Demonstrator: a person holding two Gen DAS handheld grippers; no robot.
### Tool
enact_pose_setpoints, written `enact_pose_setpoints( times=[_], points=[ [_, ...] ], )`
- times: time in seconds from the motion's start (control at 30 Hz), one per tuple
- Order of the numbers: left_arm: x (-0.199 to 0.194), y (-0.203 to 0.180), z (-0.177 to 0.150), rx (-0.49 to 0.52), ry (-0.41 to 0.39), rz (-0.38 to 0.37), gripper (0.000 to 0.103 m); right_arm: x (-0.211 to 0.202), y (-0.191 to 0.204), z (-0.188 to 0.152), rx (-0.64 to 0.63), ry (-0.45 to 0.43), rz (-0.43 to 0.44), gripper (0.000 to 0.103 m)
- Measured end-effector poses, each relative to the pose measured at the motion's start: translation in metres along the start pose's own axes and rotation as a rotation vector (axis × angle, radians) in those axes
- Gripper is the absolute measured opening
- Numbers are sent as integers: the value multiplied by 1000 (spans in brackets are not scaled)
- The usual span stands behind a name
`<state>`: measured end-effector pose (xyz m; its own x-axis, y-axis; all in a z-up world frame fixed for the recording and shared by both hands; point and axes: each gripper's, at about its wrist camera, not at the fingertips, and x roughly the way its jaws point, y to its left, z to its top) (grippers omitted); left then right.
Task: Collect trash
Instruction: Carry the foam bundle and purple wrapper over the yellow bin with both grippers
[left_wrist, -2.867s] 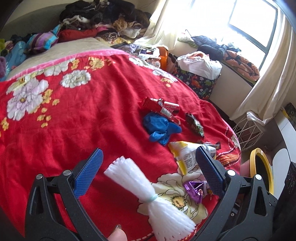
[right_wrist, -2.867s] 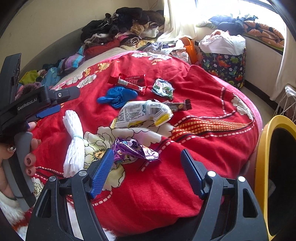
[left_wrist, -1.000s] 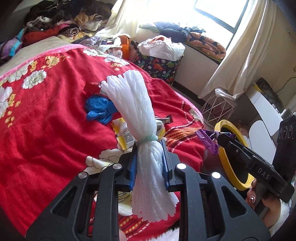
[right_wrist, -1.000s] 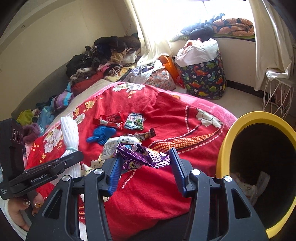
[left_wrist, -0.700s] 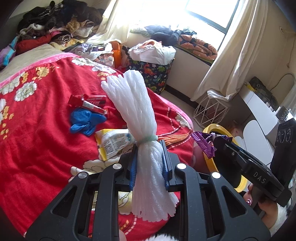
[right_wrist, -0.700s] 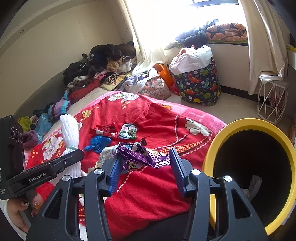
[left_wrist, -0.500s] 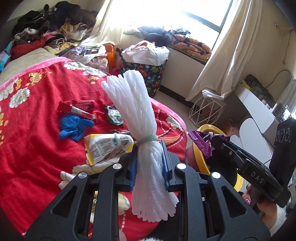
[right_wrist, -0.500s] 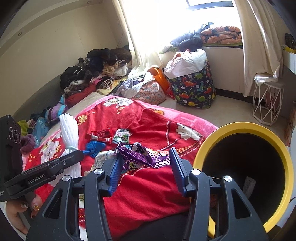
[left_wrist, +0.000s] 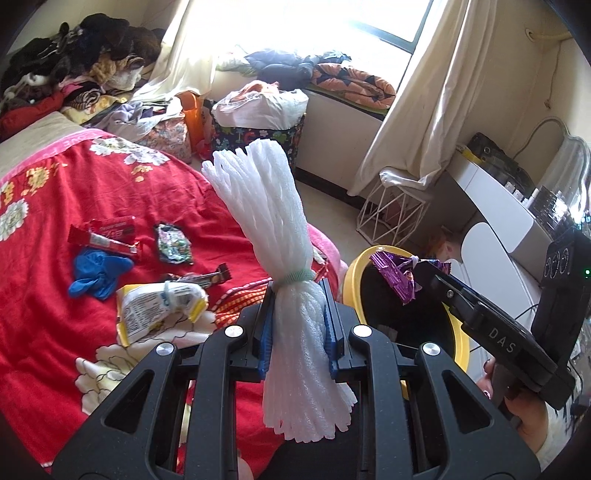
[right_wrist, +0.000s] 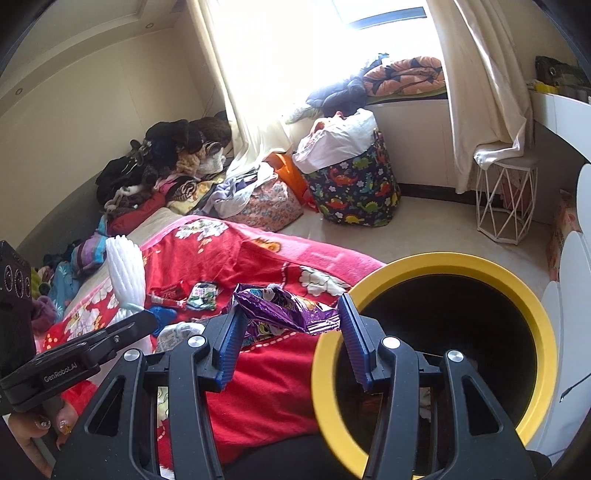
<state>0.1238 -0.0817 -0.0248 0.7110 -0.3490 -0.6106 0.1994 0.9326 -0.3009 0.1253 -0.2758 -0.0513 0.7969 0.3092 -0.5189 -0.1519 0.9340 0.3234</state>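
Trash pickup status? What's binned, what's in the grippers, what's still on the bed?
Binned: some scraps show low inside the yellow bin; what they are is unclear.
In hand: left gripper clamps the white foam bundle; right gripper holds the purple wrapper near the bin rim.
Left on the red blanket: blue glove, yellow packet, red wrapper, two small wrappers.

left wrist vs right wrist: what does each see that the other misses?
Left wrist only: the yellow packet in full, the dark bar wrapper, the desk.

Right wrist only: the ceiling, and the bin's whole yellow rim.

Both: foam net clamped in the left gripper, purple wrapper clamped in the right gripper, bin, red blanket, blue glove, dinosaur hamper.
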Motion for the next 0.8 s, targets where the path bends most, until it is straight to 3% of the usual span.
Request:
enact_pose_setpoints(
  times=[0.8],
  points=[
    [28,-60,5,95,22,-78,16,-24,-69,-1,107,-67,-142,47]
  ],
)
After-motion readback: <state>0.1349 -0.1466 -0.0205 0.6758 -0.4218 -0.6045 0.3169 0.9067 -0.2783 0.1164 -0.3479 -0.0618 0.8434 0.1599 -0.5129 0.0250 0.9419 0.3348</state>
